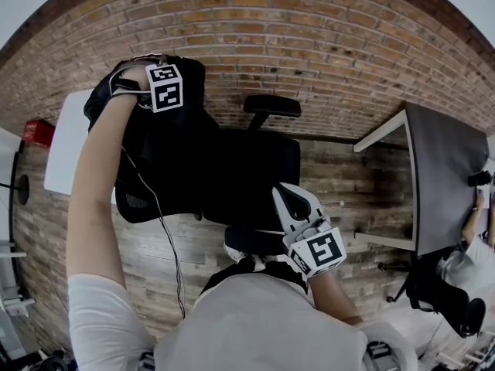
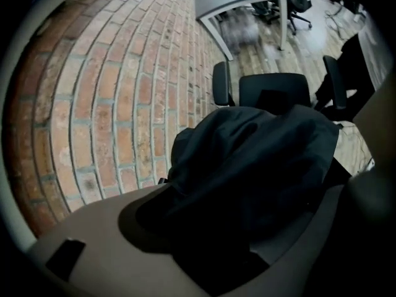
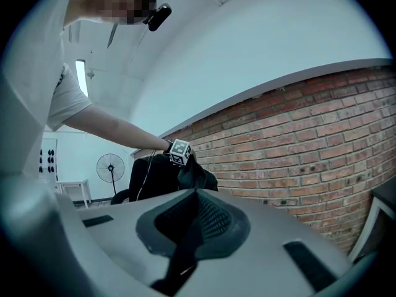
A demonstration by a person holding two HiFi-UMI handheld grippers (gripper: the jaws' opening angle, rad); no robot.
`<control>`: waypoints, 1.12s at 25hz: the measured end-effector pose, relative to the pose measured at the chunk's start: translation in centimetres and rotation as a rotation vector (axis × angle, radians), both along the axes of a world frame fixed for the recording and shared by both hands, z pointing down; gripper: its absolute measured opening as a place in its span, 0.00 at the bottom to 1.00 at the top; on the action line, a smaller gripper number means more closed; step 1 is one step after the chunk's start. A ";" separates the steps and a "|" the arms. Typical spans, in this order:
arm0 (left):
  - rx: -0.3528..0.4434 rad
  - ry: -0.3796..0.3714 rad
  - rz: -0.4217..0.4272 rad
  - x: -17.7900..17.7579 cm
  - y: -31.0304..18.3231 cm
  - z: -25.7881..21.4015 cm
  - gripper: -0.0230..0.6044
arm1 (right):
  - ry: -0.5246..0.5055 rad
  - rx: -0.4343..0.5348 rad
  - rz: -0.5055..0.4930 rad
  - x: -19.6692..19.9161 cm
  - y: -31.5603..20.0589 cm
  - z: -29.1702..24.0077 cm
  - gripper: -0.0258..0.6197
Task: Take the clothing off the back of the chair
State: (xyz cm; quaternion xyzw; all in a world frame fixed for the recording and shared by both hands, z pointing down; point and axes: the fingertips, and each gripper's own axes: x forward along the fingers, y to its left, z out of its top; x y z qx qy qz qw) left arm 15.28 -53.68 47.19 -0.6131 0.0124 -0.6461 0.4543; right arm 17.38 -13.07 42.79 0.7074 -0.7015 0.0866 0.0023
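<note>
Up at ten o'clock, my left claw point(image 2: 229, 228) is squeezed shut on the dark jacket point(image 2: 247, 159), which hangs over the back of the chair point(image 1: 255, 176). My right claw point(image 1: 292, 199) sits at five o'clock, closed with nothing in it, away from the jacket.

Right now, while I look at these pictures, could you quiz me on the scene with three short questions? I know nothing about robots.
1. Which gripper's jaws are closed on the black jacket?
2. True or false: the right gripper holds the jacket too.
3. The wall behind the chair is: A glass, B brick, C tile.

Key: 1 the left gripper; 2 false, its jaws are together with nothing between them; 3 B.
</note>
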 end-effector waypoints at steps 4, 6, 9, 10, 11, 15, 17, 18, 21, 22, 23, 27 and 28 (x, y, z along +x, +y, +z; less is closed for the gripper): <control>0.005 0.153 -0.057 1.1 0.0 -1.6 0.27 | 0.001 0.000 0.000 0.3 0.4 -0.1 0.07; -0.006 0.237 -0.074 1.4 0.3 -2.4 0.10 | -0.001 0.004 -0.007 0.3 0.4 -0.1 0.07; -0.014 0.295 -0.103 1.0 0.8 -2.7 0.09 | -0.003 0.013 -0.029 -0.1 0.3 -0.4 0.07; -0.020 0.318 -0.119 0.8 0.9 -3.0 0.09 | -0.003 0.017 -0.036 -0.3 0.3 -0.6 0.07; -0.030 0.354 -0.142 0.8 0.9 -3.4 0.08 | -0.004 0.023 -0.042 -0.3 0.3 -0.8 0.07; -0.103 0.610 -0.270 0.5 0.8 -7.8 0.08 | -0.012 0.035 -0.059 -0.3 0.6 -1.2 0.07; -0.116 0.747 -0.316 0.2 0.7 -10.7 0.08 | -0.020 0.040 -0.066 -0.4 0.9 -1.3 0.07; -0.113 0.811 -0.335 -0.1 0.5 -12.1 0.08 | -0.024 0.044 -0.071 -0.5 1.0 -1.4 0.07; -0.169 0.961 -0.403 -1.4 0.7 -14.5 0.08 | -0.030 0.060 -0.096 -0.8 1.0 -1.8 0.07; -0.204 1.001 -0.425 -1.9 1.0 -14.8 0.08 | -0.030 0.065 -0.107 -1.0 0.9 -2.0 0.07; -0.232 1.041 -0.441 -2.3 1.3 -15.2 0.08 | -0.032 0.070 -0.117 -1.2 0.9 -2.1 0.07; -0.262 1.187 -0.459 -4.1 2.4 -18.2 0.08 | -0.041 0.084 -0.150 -1.8 0.9 -2.6 0.07; -0.261 1.213 -0.458 -4.5 2.7 -18.9 0.08 | -0.042 0.087 -0.158 -1.9 1.0 -2.8 0.07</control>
